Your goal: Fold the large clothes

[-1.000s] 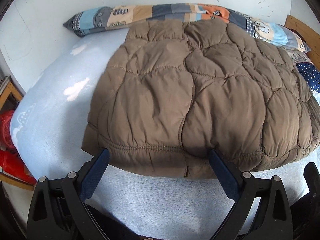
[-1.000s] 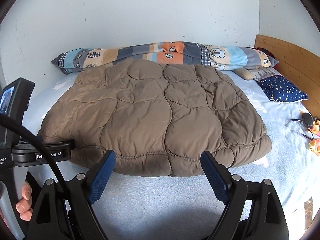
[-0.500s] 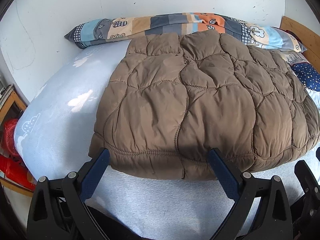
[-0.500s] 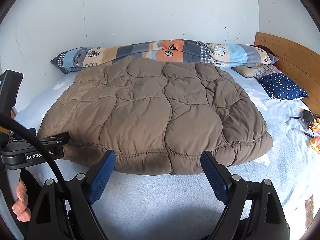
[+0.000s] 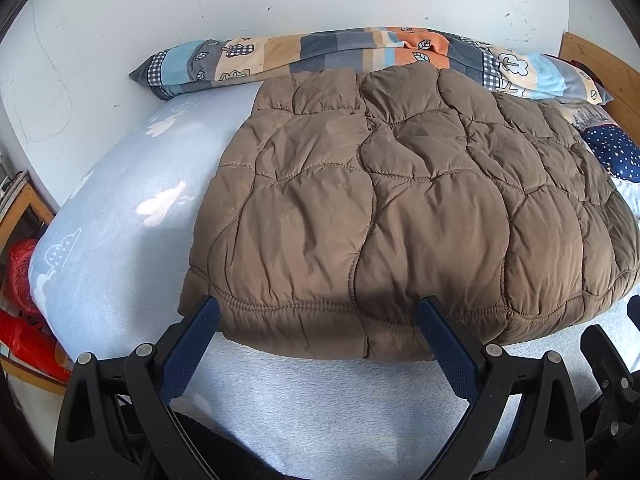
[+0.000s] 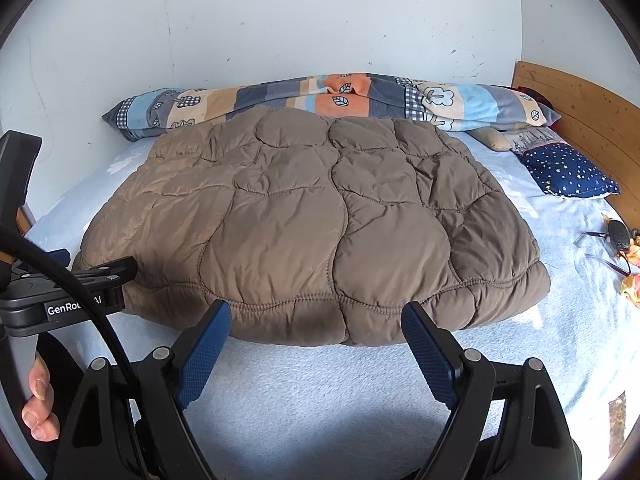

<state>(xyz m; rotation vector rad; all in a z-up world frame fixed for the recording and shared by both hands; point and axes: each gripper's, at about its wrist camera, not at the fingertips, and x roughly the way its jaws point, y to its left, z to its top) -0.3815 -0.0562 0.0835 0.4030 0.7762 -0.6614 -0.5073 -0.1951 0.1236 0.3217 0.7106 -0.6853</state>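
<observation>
Where the light blue bedsheet (image 6: 320,392) runs bare along the near edge of the bed, both tongs hang released, jaws spread wide, nothing between the blue pads. Left gripper (image 5: 318,322) poised just short of the near hem of the brown quilted jacket (image 5: 400,208), toward its left corner; fingertips (image 5: 208,312) close to the hem, contact not clear. Right gripper (image 6: 316,318) likewise at the near hem, nearer the middle; pads (image 6: 416,320) just in front of the stitched edge, contact again unclear. Seen from the right wrist, the left gripper's body (image 6: 64,296) beside the jacket's near-left corner, a person's fingers (image 6: 40,408) wrapped round its handle.

Jacket folded into a broad puffy block, flat on the middle of the bed, far edge touching the patchwork blanket (image 6: 320,100) rolled along the wall side. Bare sheet to the left of it up to the bed's left edge. Toward the right end of the bed: a navy star-print pillow (image 6: 568,172) against the wooden headboard (image 6: 580,108), well apart from the jacket. Near the right edge, a pair of dark glasses (image 6: 612,236) on the sheet, next to something yellow and orange too cut off to identify. Off the left edge, red plastic (image 5: 20,280) low beside a wooden frame (image 5: 24,208).
</observation>
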